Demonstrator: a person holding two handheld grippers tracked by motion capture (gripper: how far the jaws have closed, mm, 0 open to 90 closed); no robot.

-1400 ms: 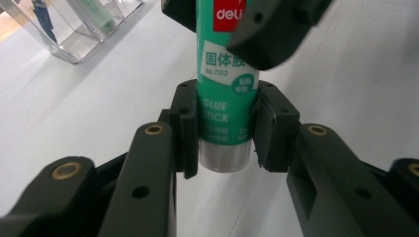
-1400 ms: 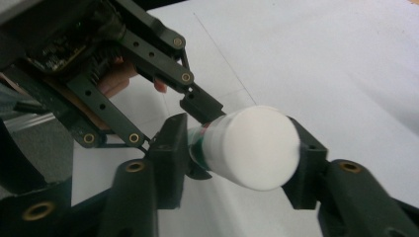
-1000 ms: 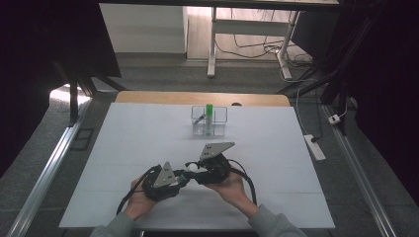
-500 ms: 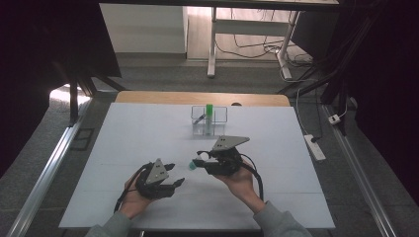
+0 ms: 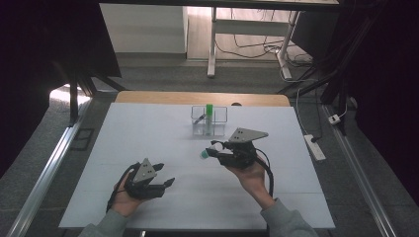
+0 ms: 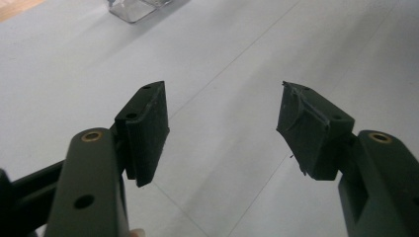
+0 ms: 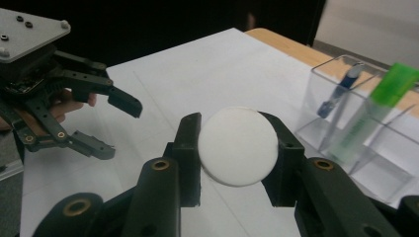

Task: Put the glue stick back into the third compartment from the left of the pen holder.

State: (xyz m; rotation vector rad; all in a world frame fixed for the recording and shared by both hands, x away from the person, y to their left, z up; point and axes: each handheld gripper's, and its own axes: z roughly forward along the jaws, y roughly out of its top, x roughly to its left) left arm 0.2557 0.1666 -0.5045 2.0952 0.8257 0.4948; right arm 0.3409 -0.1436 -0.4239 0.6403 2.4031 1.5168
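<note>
Jaws of the right gripper clamp a white round object; left gripper jaws have just been opening, nothing between them.

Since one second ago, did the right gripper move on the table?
Yes. In the high view the right gripper, holding a white round object, moved right and toward the clear organizer.
</note>
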